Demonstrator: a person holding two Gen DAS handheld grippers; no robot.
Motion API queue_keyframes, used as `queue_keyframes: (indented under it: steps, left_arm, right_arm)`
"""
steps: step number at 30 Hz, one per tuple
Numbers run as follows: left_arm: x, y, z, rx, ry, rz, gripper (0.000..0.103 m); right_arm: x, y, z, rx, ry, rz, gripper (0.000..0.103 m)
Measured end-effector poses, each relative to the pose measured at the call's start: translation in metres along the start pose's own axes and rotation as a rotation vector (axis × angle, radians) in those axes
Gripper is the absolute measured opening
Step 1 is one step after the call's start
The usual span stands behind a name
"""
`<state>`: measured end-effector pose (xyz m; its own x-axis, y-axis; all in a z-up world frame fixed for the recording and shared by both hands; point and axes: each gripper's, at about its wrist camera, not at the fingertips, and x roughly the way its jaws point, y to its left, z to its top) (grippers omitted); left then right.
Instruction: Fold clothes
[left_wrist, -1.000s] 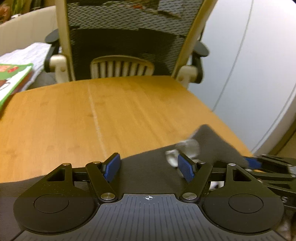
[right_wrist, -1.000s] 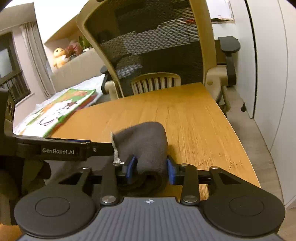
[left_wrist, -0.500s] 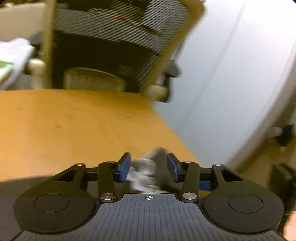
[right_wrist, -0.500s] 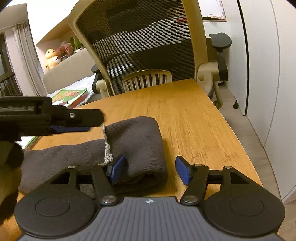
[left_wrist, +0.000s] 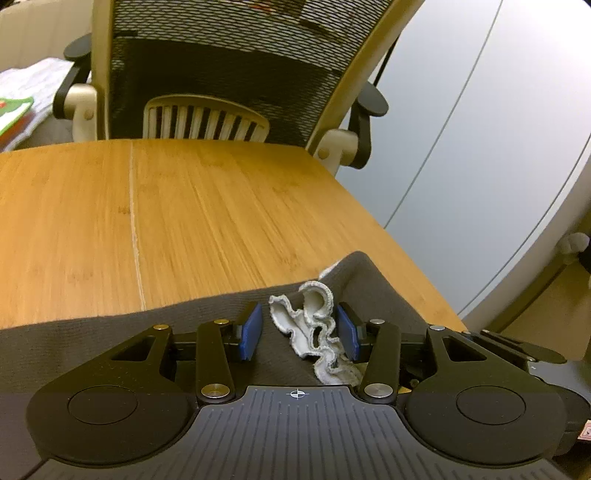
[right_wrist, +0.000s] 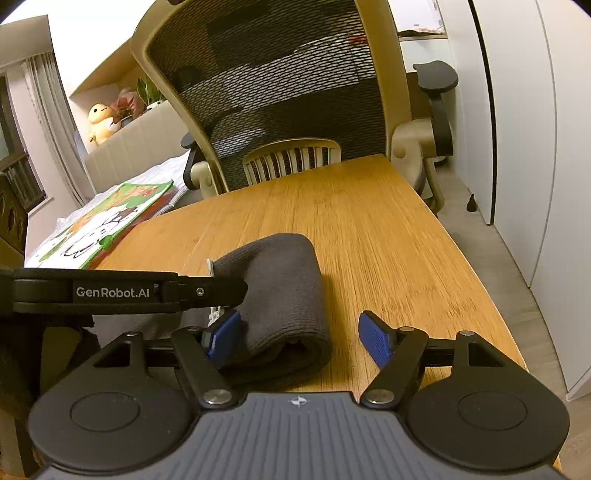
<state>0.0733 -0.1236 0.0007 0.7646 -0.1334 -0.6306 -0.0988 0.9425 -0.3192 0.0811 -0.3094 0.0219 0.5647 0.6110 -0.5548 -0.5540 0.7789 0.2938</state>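
Note:
A dark grey garment (left_wrist: 207, 314) lies folded on the wooden table (left_wrist: 184, 206). A white ruffled trim (left_wrist: 314, 332) sticks out of it between the pads of my left gripper (left_wrist: 299, 332), which is open and hovers over the cloth. In the right wrist view the garment's rolled end (right_wrist: 284, 291) lies between the pads of my right gripper (right_wrist: 301, 338), which is open wide. The left pad touches the cloth. The left gripper's black finger (right_wrist: 147, 291) reaches across from the left over the garment.
A mesh office chair (right_wrist: 288, 96) stands at the table's far edge. A colourful picture book (right_wrist: 107, 221) lies beyond the table's left side. White cabinet doors (right_wrist: 524, 147) run along the right, past the table's right edge.
My right gripper has let go of the garment's rolled end and opened wide. My left gripper has narrowed, swung about, and now sits over the white trim.

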Motion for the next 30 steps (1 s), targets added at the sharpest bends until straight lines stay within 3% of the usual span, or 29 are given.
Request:
queue_keyframes:
  steps: [3, 4, 5, 10, 15, 18, 21, 22, 25, 28, 29, 30]
  left_arm:
    - [0.003, 0.001, -0.001, 0.000, -0.002, 0.000, 0.050]
    - [0.003, 0.002, -0.001, -0.004, -0.003, -0.003, 0.050]
    - [0.003, 0.002, -0.001, -0.008, -0.005, -0.006, 0.050]
    - [-0.008, 0.018, 0.003, -0.110, -0.013, -0.026, 0.053]
    - [-0.040, 0.031, 0.012, -0.145, -0.072, 0.019, 0.059]
    - [-0.056, 0.030, 0.016, -0.151, -0.090, -0.004, 0.057]
    - [-0.058, 0.023, 0.018, -0.138, -0.071, -0.068, 0.054]
    - [-0.055, 0.021, 0.018, -0.128, -0.063, -0.056, 0.054]
    - [-0.045, 0.020, 0.015, -0.104, -0.043, -0.008, 0.057]
    - [-0.040, 0.026, 0.012, -0.097, -0.033, 0.015, 0.059]
    - [-0.040, 0.028, 0.012, -0.096, -0.034, 0.021, 0.060]
    - [-0.040, 0.030, 0.012, -0.100, -0.035, 0.022, 0.061]
  right_arm:
    - [0.000, 0.001, 0.000, -0.008, 0.000, 0.003, 0.067]
    - [0.000, 0.002, 0.000, -0.012, 0.000, 0.009, 0.062]
    - [-0.001, 0.003, -0.001, -0.018, 0.000, 0.026, 0.047]
    - [-0.006, 0.023, -0.001, -0.145, -0.023, 0.002, 0.038]
    - [-0.012, 0.080, -0.011, -0.545, -0.075, -0.128, 0.036]
    - [-0.009, 0.112, -0.027, -0.760, -0.089, -0.208, 0.036]
    - [-0.008, 0.134, -0.045, -0.927, -0.123, -0.249, 0.036]
    - [-0.008, 0.138, -0.048, -0.954, -0.127, -0.251, 0.036]
    - [-0.011, 0.140, -0.048, -0.946, -0.122, -0.221, 0.036]
    - [-0.022, 0.125, -0.032, -0.809, -0.097, -0.118, 0.038]
    - [-0.025, 0.119, -0.026, -0.753, -0.088, -0.082, 0.046]
    - [-0.029, 0.111, -0.018, -0.663, -0.079, -0.037, 0.060]
